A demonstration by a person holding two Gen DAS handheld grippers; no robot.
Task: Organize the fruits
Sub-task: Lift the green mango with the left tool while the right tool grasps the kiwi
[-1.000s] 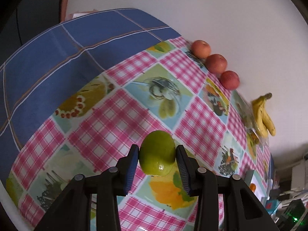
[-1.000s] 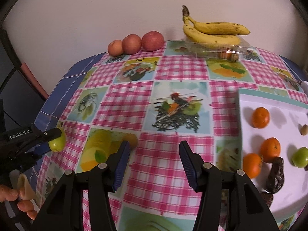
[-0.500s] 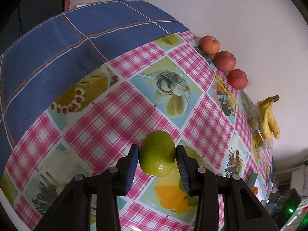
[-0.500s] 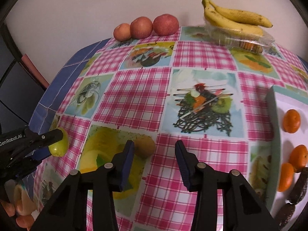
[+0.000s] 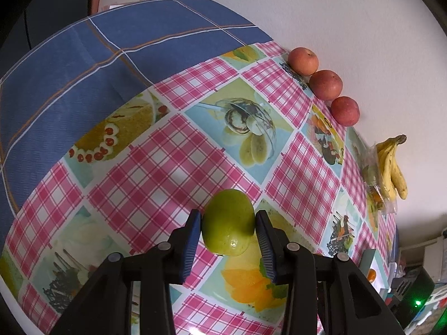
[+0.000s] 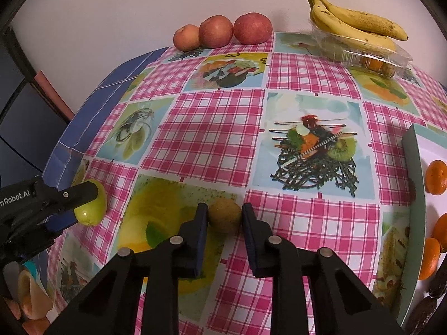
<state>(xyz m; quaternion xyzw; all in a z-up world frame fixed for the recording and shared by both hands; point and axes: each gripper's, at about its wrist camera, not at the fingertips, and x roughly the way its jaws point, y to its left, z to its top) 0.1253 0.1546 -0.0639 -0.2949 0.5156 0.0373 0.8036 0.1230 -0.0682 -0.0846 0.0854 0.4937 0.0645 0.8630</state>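
My left gripper (image 5: 227, 227) is shut on a green round fruit (image 5: 227, 222), held a little above the checked tablecloth (image 5: 156, 178). The right wrist view shows this left gripper (image 6: 83, 205) and green fruit (image 6: 93, 209) at the table's left edge. My right gripper (image 6: 225, 223) is down on the cloth, its blue pads pressed against both sides of a small brownish kiwi (image 6: 225, 215). Three red apples (image 6: 222, 30) line the wall at the back. Beside them, bananas (image 6: 354, 22) lie on a clear plastic box (image 6: 377, 58).
A white tray (image 6: 416, 195) at the right holds oranges (image 6: 435, 177) and dark oblong fruits (image 6: 424, 310). A blue cloth (image 5: 111, 64) covers the table's left end. A person's hand (image 6: 28, 293) shows at the lower left. The wall runs close behind the apples.
My right gripper moved forward and down to the kiwi, and its fingers narrowed onto it. The left gripper kept its hold on the green fruit and drifted slightly.
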